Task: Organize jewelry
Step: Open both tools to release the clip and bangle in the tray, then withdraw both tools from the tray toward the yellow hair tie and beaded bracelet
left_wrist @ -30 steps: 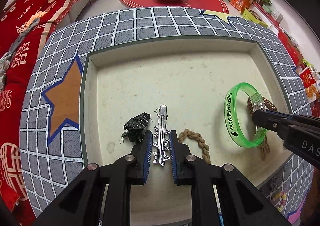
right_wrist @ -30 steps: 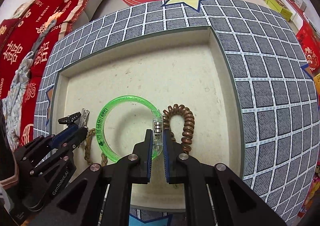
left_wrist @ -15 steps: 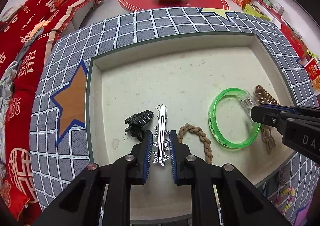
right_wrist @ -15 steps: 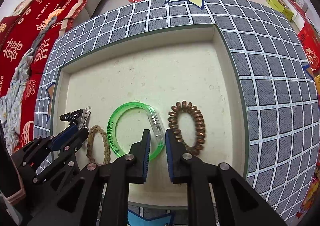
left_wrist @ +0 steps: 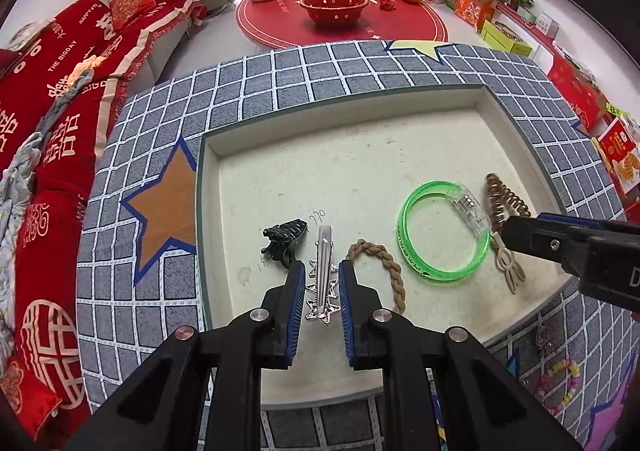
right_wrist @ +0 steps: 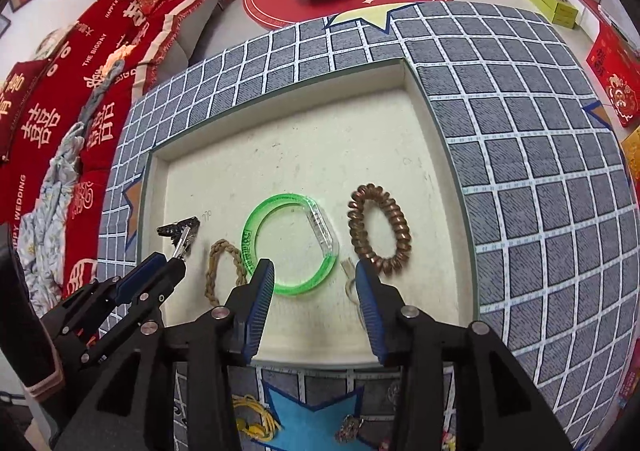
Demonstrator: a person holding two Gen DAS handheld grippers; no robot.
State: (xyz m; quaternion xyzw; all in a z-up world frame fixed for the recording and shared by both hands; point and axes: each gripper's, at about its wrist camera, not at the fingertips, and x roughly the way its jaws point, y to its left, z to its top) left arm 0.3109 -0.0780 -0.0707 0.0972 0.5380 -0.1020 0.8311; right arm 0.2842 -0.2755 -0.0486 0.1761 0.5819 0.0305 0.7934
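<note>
The red sofa cover [left_wrist: 60,99] left of the cream tray [left_wrist: 360,171] reads "THE BIGDAY" and "HAPPY", and in the right wrist view also "HAPPY WEDDING"; the green bangle [right_wrist: 290,243] carries dark print along its band, too small to read, and faint pencil-like marks sit on the tray floor just beyond the silver star hair clip [left_wrist: 322,275]. The left gripper [left_wrist: 320,293] has its blue pads either side of that clip's star end, a slight gap showing on each side, so whether it pinches the clip cannot be told. The right gripper [right_wrist: 314,291] stands spread wide above the tray's near edge, holding nothing, the bangle's near arc just beyond its left pad. Along the tray's near side lie the black claw clip [left_wrist: 286,237], the silver clip, a braided tan hair tie [left_wrist: 380,267], the bangle, a pale bow-shaped piece [left_wrist: 508,267] and a brown spiral hair tie [right_wrist: 378,229]. The tray's far half is bare floor, bounded by upright walls.
</note>
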